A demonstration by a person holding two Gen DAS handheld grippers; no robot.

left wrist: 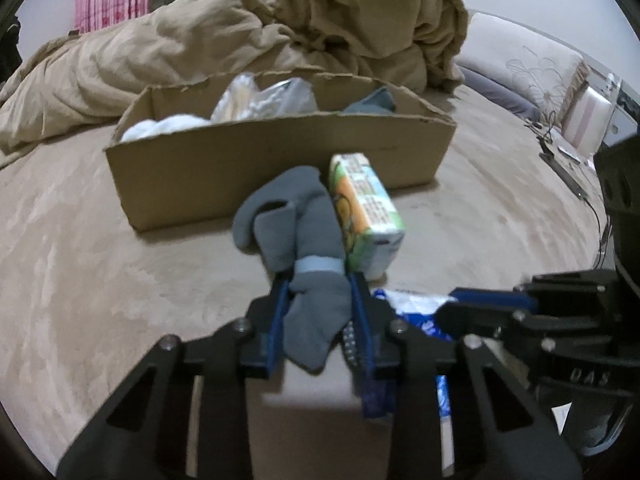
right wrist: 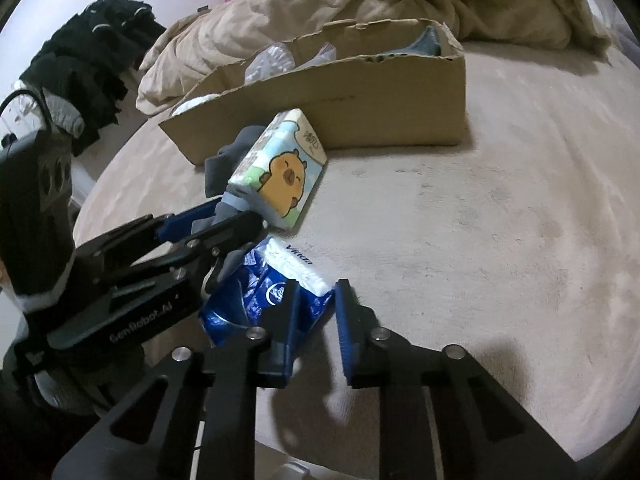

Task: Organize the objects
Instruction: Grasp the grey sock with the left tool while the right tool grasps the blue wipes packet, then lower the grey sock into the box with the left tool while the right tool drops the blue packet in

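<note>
Beige bed [right wrist: 480, 208] with cardboard box [left wrist: 280, 160] before rumpled duvet [left wrist: 240, 32], left gripper [left wrist: 318, 280] clamped on grey sock [left wrist: 304, 224] beside tissue pack [right wrist: 280, 172], right gripper [right wrist: 316, 300] parted, empty, at blue packet [right wrist: 256, 292]

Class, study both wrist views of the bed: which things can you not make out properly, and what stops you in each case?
1. Contents of the cardboard box: left wrist view, near wall hides most.
2. Blue tissue pack: left wrist view, left gripper and right gripper cover it.
3. Grey sock: right wrist view, mostly behind the capybara tissue pack.
4. Print on that pack: blurred in both views.
</note>
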